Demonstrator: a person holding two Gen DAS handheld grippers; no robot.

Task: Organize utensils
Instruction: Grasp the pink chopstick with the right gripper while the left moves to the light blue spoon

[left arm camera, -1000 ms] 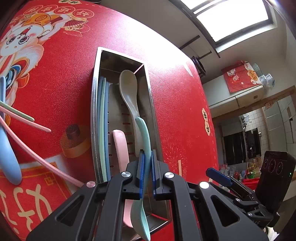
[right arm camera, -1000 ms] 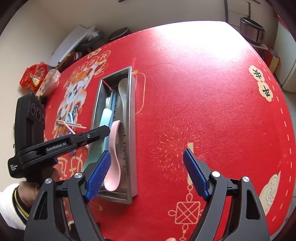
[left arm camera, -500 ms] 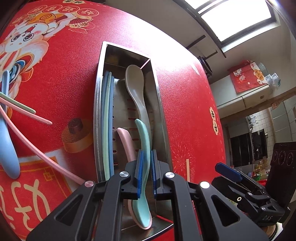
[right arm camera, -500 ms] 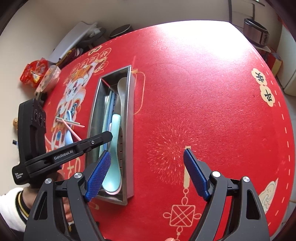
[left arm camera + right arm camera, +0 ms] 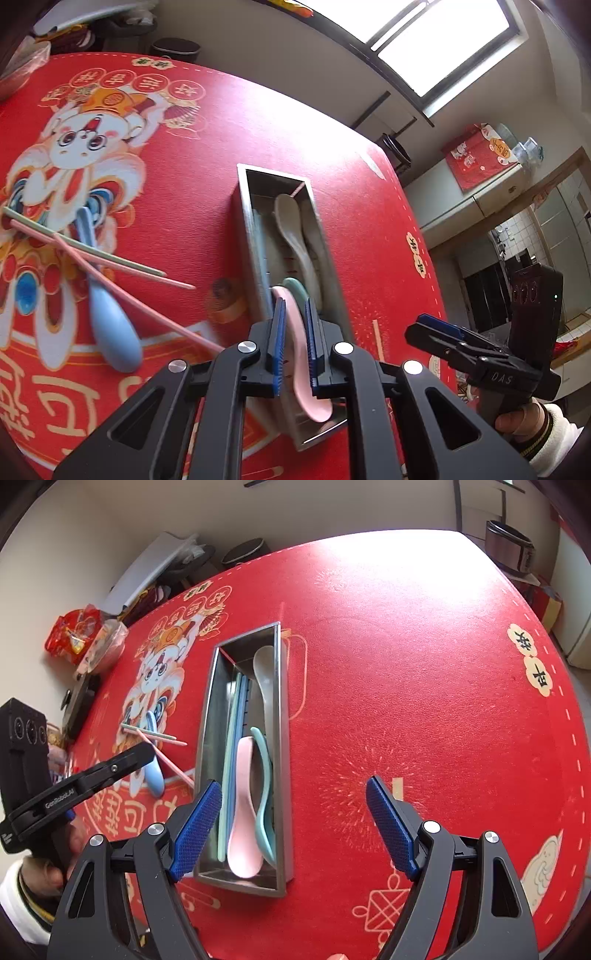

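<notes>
Now loose in the tray: the mint-green plastic spoon

Lying along the right wall of the long stainless-steel tray (image 5: pixel 282 738), the mint-green plastic spoon (image 5: pixel 263 764), bowl toward the tray's near end, touching a pink plastic spoon (image 5: pixel 242 812) just to its left. Farther up the same wall, a pale grey spoon (image 5: pixel 266 679); toward the left wall, long green and blue chopsticks (image 5: pixel 232 738).

At the left gripper (image 5: pixel 293 317), jaws just opening: only a narrow gap between the blue pads, nothing gripped, the pink spoon merely seen through the gap. In the right wrist view, held off the tray's left side, above the red printed tablecloth (image 5: pixel 406 701).

At the right gripper (image 5: pixel 293 786), jaws wide apart, nothing between the pads, hovering over the tray's near end.

Out on the cloth left of the tray: a light-blue spoon (image 5: pixel 114 332) crossed by pink chopsticks (image 5: pixel 155 314) and a green chopstick (image 5: pixel 122 260).
</notes>
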